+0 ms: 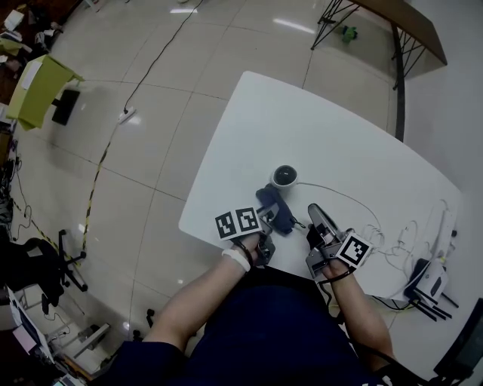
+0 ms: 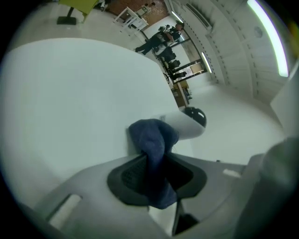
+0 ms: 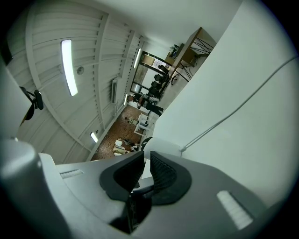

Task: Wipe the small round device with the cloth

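The small round device (image 1: pixel 284 176), white with a dark dome, stands on the white table (image 1: pixel 317 128) near its front edge. A dark blue cloth (image 1: pixel 273 209) hangs bunched just in front of it, and my left gripper (image 1: pixel 270 223) is shut on that cloth. In the left gripper view the cloth (image 2: pixel 152 149) fills the space between the pads, its top lying against the device's (image 2: pixel 189 122) white side. My right gripper (image 1: pixel 316 213) hovers to the right of the cloth; its jaws (image 3: pixel 145 161) stand a narrow slit apart with nothing in them, the device (image 3: pixel 161 145) just beyond.
A thin white cable (image 1: pixel 355 200) runs from the device across the table to the right. A white router with antennas (image 1: pixel 430 283) and tangled leads sits at the table's right end. A second table (image 1: pixel 407 22) stands far back; a power strip (image 1: pixel 127 114) lies on the floor.
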Motion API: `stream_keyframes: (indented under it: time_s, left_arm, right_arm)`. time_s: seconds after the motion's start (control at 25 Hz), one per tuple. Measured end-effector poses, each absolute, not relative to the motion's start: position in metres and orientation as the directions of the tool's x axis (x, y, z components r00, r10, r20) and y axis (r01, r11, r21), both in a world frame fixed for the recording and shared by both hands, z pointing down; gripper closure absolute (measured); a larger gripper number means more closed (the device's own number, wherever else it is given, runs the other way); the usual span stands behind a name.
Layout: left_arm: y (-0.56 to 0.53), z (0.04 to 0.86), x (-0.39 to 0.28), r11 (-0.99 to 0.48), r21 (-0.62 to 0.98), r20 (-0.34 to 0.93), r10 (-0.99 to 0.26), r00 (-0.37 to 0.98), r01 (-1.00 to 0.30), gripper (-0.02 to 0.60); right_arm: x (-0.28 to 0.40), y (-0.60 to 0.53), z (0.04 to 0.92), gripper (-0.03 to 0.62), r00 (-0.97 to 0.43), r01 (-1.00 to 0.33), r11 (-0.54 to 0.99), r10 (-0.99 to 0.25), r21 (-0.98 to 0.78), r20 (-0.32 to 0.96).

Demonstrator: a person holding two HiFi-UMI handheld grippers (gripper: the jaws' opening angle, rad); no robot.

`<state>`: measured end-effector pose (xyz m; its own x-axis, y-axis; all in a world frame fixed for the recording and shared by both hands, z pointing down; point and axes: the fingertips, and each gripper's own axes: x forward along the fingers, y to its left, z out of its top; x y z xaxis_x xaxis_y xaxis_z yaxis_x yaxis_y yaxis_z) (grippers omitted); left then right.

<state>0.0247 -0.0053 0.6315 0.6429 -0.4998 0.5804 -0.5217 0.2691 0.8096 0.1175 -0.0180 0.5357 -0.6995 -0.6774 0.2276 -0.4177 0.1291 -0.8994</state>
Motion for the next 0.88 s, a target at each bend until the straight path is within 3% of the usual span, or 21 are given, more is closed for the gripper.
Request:
stream_keyframes:
  time_s: [0.16,0.44,0.64,0.88]
  left_arm:
    - [0.002,0.625,0.059,0.162,0.808,0.571,-0.456,0.682,-0.567,0.482]
    - [0.012,0.602,0.099,-0.247,0.702,0.611,-0.274,0.743,-0.669,0.483]
    - [0.007,0.610,0.105,-0.650,0.394,0.773,-0.147,0.617,-0.650,0.483]
    - [-0.010,0.609,0.083,-0.760,0.227,0.844,-0.158,0.513,-0.609,0.483]
  right_arm:
    - [0.123,-0.015,0.542,0.546,-0.701,-0.423,0.112,-0.670,-0.899,0.245]
    - [0.153,-0.014,0.543,0.546,-0.674,-0.448,0.108,-0.693,-0.887,0.256]
    - [0.169,-0.017,0.542,0.546,-0.652,-0.430,0.093,-0.720,-0.898,0.238]
    - [0.163,-0.011,0.537,0.547,-0.649,-0.424,0.098,-0.726,-0.900,0.226]
